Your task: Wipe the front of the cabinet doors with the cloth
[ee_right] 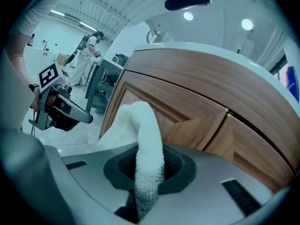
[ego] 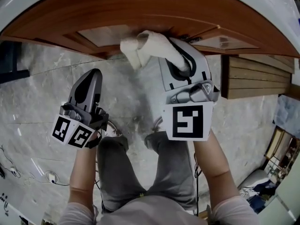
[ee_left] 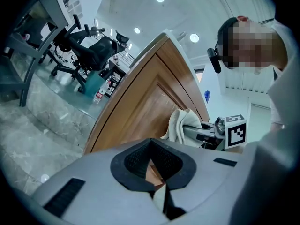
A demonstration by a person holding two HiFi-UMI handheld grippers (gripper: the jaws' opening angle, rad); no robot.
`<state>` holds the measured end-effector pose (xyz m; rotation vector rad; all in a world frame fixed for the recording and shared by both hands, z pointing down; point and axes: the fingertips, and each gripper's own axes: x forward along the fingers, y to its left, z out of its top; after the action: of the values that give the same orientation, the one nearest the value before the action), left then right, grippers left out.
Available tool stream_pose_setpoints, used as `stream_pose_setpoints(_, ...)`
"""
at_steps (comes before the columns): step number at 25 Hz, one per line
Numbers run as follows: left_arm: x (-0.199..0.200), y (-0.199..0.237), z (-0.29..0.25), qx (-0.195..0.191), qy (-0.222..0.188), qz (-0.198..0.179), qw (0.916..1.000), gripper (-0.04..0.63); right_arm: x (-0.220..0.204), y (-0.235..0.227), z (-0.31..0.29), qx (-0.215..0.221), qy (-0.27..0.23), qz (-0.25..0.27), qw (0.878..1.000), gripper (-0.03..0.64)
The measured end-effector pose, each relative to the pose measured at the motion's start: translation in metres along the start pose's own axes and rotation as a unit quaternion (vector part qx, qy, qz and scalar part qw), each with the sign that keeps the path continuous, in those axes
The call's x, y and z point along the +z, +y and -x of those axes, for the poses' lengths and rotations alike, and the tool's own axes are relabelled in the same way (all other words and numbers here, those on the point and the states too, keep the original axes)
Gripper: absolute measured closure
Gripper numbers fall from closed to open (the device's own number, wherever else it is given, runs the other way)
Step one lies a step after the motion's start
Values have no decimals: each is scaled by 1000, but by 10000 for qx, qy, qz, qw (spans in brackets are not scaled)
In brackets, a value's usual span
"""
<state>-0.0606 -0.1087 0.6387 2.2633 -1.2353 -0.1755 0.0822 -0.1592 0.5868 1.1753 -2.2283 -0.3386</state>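
Observation:
The wooden cabinet door runs across the top of the head view under a white countertop. My right gripper is shut on a white cloth, whose bunched end lies against the door's lower edge. In the right gripper view the cloth rises out of the jaws in front of the panelled door. My left gripper hangs lower left, apart from the door, shut and empty. In the left gripper view the door, the cloth and the right gripper show beyond the left gripper.
Grey marble floor lies below. A slatted wooden panel stands at the right. Cables trail at lower left. Office chairs and a desk stand off to the left; a person is far behind.

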Motion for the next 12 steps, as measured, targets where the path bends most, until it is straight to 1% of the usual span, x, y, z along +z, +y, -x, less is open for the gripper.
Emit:
stream_pose_setpoints(7, -1, -6, -4, -6, 104, 25, 9999, 580, -15, -17, 10, -165, 152, -82, 9997, 545)
stream_pose_setpoints(10, 1, 2, -3, -6, 93, -7, 10000, 580, -11, -12, 10, -170, 132, -39, 9998, 545)
stream_pose_setpoints(12, 2, 10, 1, 35, 86, -25, 10000, 580, -6, -1, 10, -168, 55, -163, 9997, 545)
